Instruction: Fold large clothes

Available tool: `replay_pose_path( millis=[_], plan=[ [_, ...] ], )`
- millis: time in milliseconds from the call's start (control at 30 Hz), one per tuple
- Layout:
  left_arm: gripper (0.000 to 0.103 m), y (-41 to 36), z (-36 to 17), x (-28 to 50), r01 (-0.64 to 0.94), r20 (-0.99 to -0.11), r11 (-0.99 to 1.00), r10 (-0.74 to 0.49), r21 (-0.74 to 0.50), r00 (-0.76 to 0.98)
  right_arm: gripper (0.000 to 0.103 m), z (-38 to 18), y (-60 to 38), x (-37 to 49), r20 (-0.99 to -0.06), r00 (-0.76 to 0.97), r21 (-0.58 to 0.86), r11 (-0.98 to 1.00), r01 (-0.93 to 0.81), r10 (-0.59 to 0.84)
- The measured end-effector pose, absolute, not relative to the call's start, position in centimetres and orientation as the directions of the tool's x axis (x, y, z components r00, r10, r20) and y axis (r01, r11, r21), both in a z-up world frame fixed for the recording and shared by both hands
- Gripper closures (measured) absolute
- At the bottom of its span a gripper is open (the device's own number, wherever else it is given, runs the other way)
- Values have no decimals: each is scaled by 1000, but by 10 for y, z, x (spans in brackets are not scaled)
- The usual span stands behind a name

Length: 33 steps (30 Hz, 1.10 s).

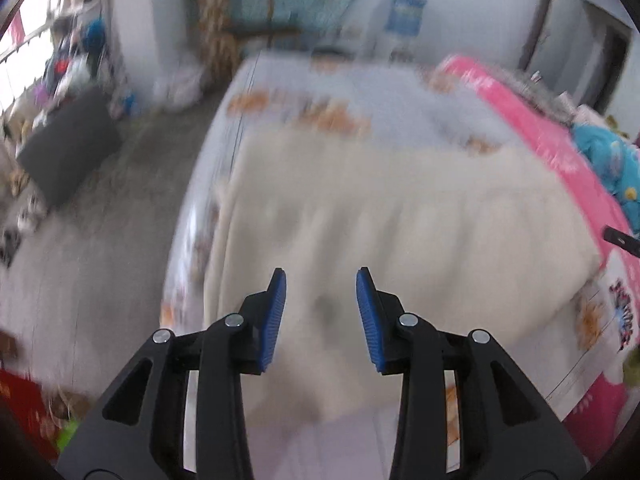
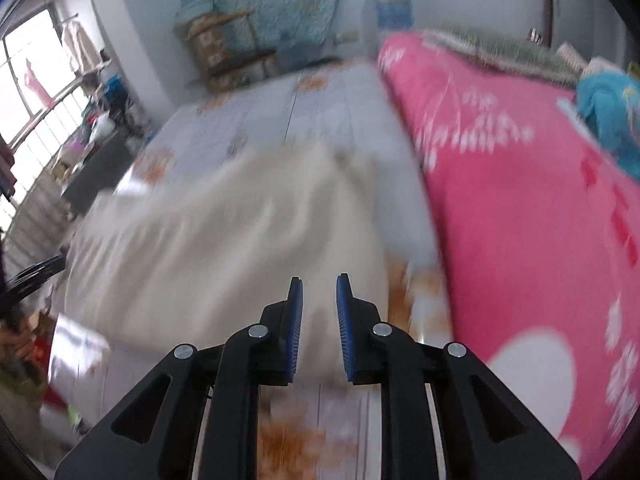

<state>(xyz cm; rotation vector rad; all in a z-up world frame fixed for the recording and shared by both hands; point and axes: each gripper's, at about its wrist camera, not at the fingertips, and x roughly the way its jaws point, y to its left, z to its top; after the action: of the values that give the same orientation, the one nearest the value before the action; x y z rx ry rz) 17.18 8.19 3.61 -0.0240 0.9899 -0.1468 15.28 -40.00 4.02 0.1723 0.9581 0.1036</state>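
A large cream garment [image 1: 392, 216] lies spread flat on the bed; it also shows in the right wrist view [image 2: 224, 236]. My left gripper [image 1: 320, 284] is open and empty, held above the garment's near edge. My right gripper [image 2: 319, 286] is open with a narrower gap, empty, above the garment's near right corner. Both views are motion-blurred. The tip of the right gripper [image 1: 622, 240] shows at the right edge of the left wrist view, and the left gripper [image 2: 30, 276] shows at the left edge of the right wrist view.
The bed has a pale printed sheet [image 1: 320, 92]. A pink blanket [image 2: 520, 208] covers its right side, with a blue item [image 2: 608, 112] on it. The floor [image 1: 100, 220] with a dark box [image 1: 68, 148] is left. A chair [image 2: 228, 48] stands at the far wall.
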Motion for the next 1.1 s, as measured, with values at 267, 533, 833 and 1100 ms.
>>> replay_pose_path(
  millis=[267,533,833,1100],
  plan=[
    [61,98,46,142,74,-790,988,-152,-135,593,83,37,-408,128,-823,564,143,986,85,70],
    [26,59,13,138,116,-826,993,-50,18,561,42,2,-356,146,-842,534,90,996,4,74],
    [12,46,79,71,142,-740,988,-141,-63,658,20,58,-297,82,-761,647,84,996,18,52],
    [8,20,103,24,126,-716,987,-160,-101,680,7,72,-255,30,-736,676,74,997,9,49]
  ],
)
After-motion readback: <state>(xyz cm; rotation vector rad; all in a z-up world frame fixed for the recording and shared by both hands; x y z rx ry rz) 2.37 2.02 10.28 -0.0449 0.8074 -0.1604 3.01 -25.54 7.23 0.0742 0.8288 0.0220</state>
